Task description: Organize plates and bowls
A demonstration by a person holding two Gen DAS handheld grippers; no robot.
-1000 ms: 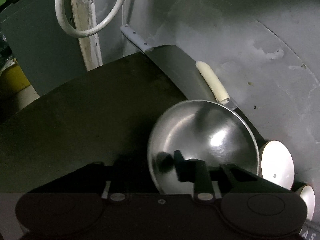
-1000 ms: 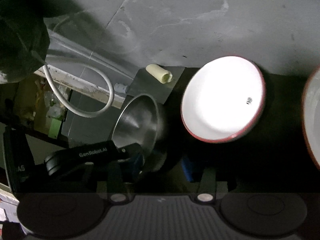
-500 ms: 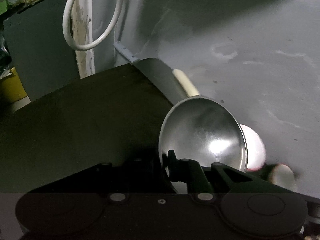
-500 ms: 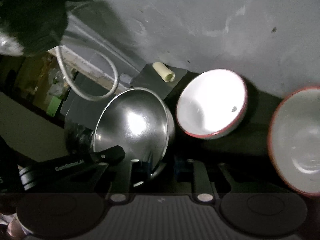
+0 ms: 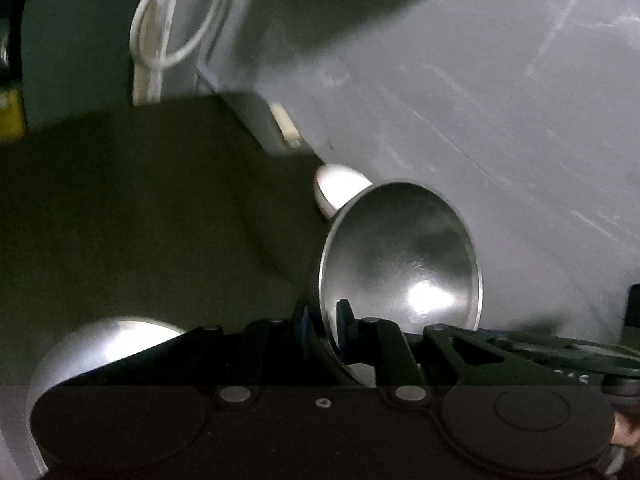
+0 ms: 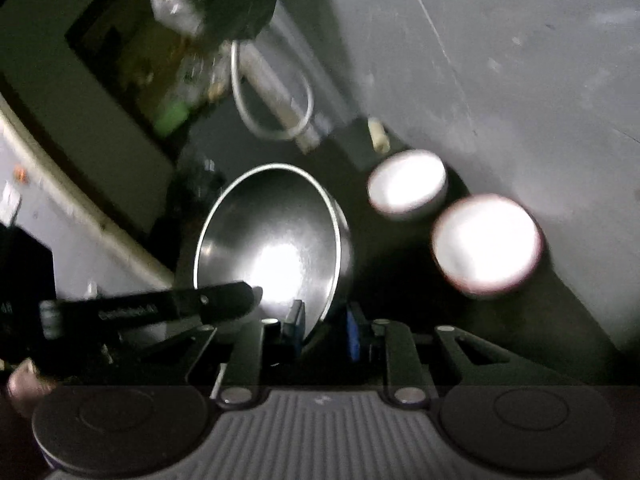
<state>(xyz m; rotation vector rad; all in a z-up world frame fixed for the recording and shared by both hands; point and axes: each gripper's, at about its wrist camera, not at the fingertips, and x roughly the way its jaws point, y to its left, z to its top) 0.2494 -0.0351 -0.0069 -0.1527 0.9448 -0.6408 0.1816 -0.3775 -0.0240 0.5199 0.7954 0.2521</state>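
My left gripper [image 5: 322, 322] is shut on the rim of a steel bowl [image 5: 400, 256] and holds it tilted above the dark counter [image 5: 140, 208]. In the right wrist view the same steel bowl [image 6: 276, 240] stands between my right gripper's [image 6: 324, 326] blue pads, which straddle its rim; the left gripper [image 6: 152, 312] grips it from the left. Two white bowls with red rims [image 6: 406, 184] [image 6: 486, 244] sit by the wall. One white bowl [image 5: 338, 190] shows behind the steel bowl. Another steel bowl [image 5: 104, 344] lies at lower left.
A grey wall [image 5: 480, 100] runs along the right of the counter. A knife with a cream handle [image 5: 284, 124] lies on a grey board at the far edge. A white cable loop [image 5: 176, 20] hangs by a post. The view is blurred.
The steel bowl has been lifted and carried back from the wall, tilting more upright. My right gripper has come up to its rim. The white bowls now lie farther away.
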